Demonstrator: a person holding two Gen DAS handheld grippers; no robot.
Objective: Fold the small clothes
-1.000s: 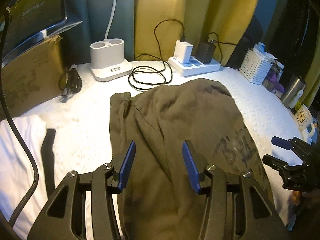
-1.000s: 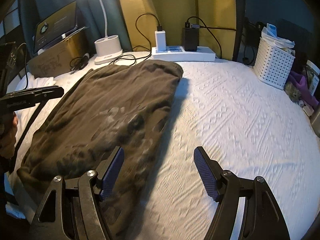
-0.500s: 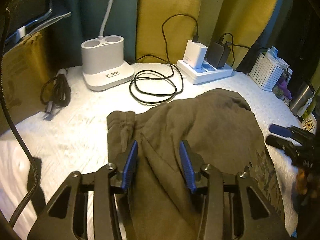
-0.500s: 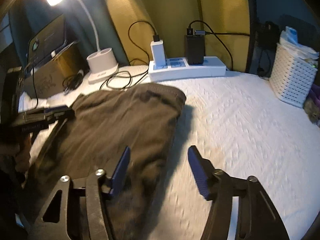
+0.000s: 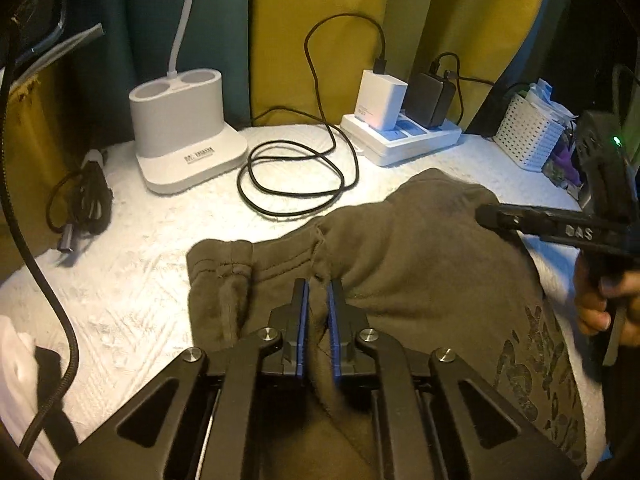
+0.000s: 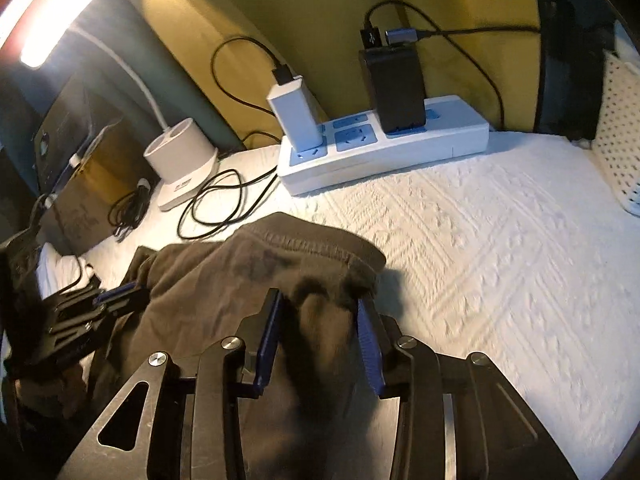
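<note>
An olive-brown garment (image 5: pixel 420 272) with a dark print lies on the white textured cover. My left gripper (image 5: pixel 318 292) is shut on a fold of the garment near its far hem. In the right wrist view the same garment (image 6: pixel 256 276) bunches up between the blue pads of my right gripper (image 6: pixel 320 312), whose jaws are half closed around the far right corner. The right gripper also shows in the left wrist view (image 5: pixel 532 220), at the garment's right edge. The left gripper shows in the right wrist view (image 6: pixel 116 296), at the left.
Behind the garment are a white lamp base (image 5: pixel 184 128), a coiled black cable (image 5: pixel 292 176) and a white power strip with chargers (image 5: pixel 404 136). A white basket (image 5: pixel 528 132) stands at the far right. A cardboard box (image 6: pixel 80 184) and a white cloth (image 5: pixel 16 364) are on the left.
Both grippers moved forward to the garment's far edge. The left gripper closed on a fold of cloth. The right gripper narrowed around the far right corner.
</note>
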